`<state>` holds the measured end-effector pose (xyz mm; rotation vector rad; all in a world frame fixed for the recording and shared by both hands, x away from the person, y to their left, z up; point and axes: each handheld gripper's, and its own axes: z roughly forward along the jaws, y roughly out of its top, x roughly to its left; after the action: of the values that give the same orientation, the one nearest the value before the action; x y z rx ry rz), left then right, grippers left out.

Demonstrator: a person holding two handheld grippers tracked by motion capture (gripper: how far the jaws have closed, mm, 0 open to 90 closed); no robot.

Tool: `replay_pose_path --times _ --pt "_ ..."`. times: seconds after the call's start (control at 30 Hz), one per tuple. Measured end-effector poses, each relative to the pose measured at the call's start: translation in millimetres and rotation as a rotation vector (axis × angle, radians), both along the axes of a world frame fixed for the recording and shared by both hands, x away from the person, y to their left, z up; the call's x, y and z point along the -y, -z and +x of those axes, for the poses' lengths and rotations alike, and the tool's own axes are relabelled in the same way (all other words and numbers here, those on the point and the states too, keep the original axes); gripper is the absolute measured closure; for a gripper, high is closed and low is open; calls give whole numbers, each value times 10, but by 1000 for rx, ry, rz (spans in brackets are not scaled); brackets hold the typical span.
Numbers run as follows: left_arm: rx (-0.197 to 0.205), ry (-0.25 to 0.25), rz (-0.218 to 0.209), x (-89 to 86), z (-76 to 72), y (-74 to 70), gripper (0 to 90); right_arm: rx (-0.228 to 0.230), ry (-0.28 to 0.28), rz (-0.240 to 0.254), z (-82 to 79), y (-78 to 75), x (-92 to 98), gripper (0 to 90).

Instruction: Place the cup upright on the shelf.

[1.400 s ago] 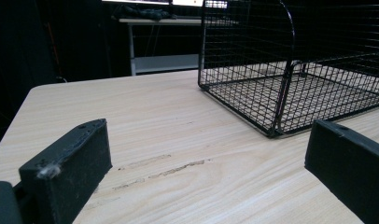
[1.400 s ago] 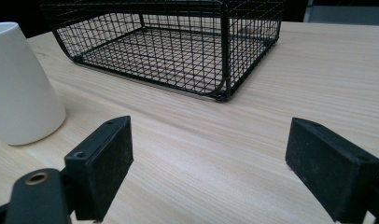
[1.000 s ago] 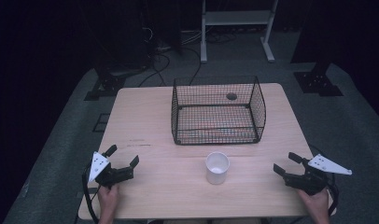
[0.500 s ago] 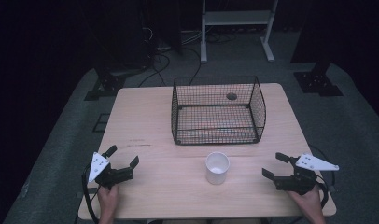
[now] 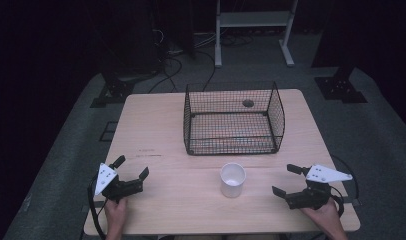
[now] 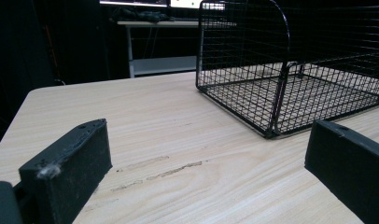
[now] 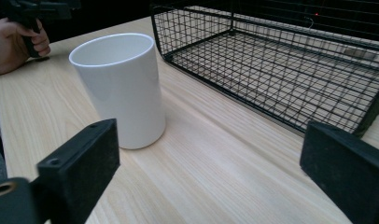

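A white cup (image 5: 232, 179) stands upright and empty on the wooden table (image 5: 156, 130), in front of an empty black wire basket (image 5: 233, 120). To the cup's right, my right gripper (image 5: 282, 179) points at it from a short way off. Its jaws have just been opening and stand wide with nothing between them. In the right gripper view the cup (image 7: 122, 88) is ahead of the left jaw, apart from it, and the basket (image 7: 281, 60) lies beyond. My left gripper (image 5: 133, 166) rests open at the table's front left, facing the basket (image 6: 299, 88).
A round hole (image 5: 248, 103) in the tabletop shows through the basket's back. Bare wood lies between the grippers and the basket. Beyond the table are a white shelf frame (image 5: 253, 20), floor cables (image 5: 176, 55) and dark stand bases (image 5: 341, 90).
My right gripper has moved left toward the cup and its jaws have spread wider. The left gripper, cup and basket have stayed where they were.
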<state>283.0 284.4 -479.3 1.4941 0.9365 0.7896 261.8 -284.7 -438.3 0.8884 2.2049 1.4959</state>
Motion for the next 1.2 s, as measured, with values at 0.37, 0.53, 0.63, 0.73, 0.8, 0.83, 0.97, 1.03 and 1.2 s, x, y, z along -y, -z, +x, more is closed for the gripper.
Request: replay_pose_path --times 0.37,0.53,0.63,0.73,0.8,0.83,0.97,1.03,1.2 --pt "2 1 -9 -6 2 1 0 -12 -91 -21 30 -39 -249 24" --pt "2 1 -9 -9 1 0 0 -12 -119 -35 44 -55 -351 24" --pt "1 1 -11 -12 2 1 0 -10 -129 -36 45 -62 -383 24" --pt "1 0 -13 -15 2 1 0 -13 -141 -43 55 -68 -427 24" --pt "2 0 -13 -16 2 1 0 -15 -148 -44 66 -71 -461 24" --pt "2 0 -14 -17 3 1 0 -16 -159 -46 73 -74 -497 24" --pt "2 0 -13 -17 3 1 0 -17 -187 -61 92 -74 -605 24" --pt "2 0 -14 -18 2 1 0 -18 -195 -62 102 -72 -646 24" --pt "3 1 -16 -20 2 1 0 -21 -216 -68 123 -64 -741 24"
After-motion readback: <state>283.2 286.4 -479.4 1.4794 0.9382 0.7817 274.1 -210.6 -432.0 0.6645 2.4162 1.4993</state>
